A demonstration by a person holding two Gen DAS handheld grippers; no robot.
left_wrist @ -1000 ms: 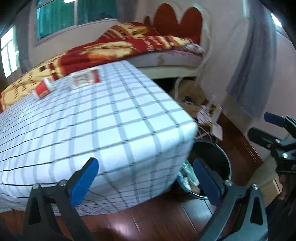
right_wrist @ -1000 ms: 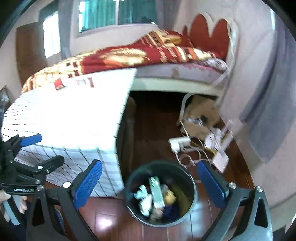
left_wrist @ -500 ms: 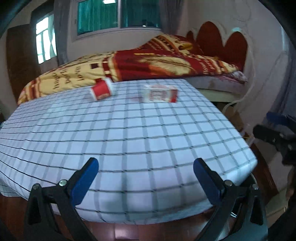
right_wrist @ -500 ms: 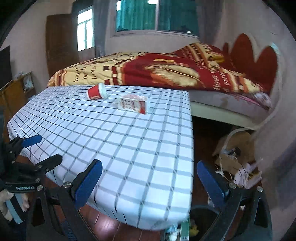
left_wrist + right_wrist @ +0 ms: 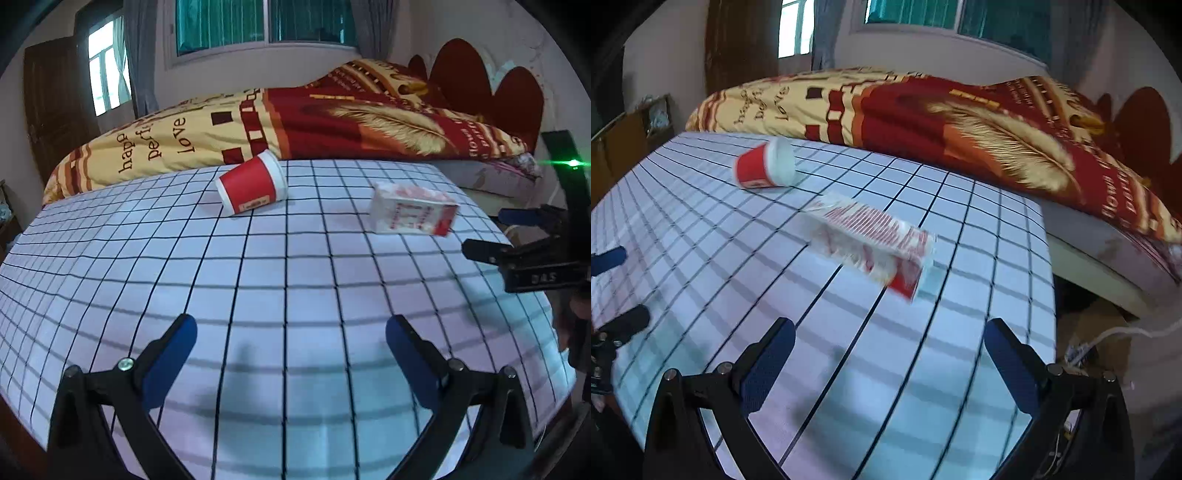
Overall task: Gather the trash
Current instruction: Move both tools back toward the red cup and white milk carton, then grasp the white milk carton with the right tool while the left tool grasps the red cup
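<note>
Both claws wide open, empty, over checked tablecloth (image 5: pixel 295 280), bed (image 5: pixel 332 122) behind

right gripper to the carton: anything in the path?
Nothing visible. The right gripper, jaws open and empty, faces the red and white carton across bare checked tablecloth. The tipped red cup lies farther back to the left, apart from the carton.
</note>
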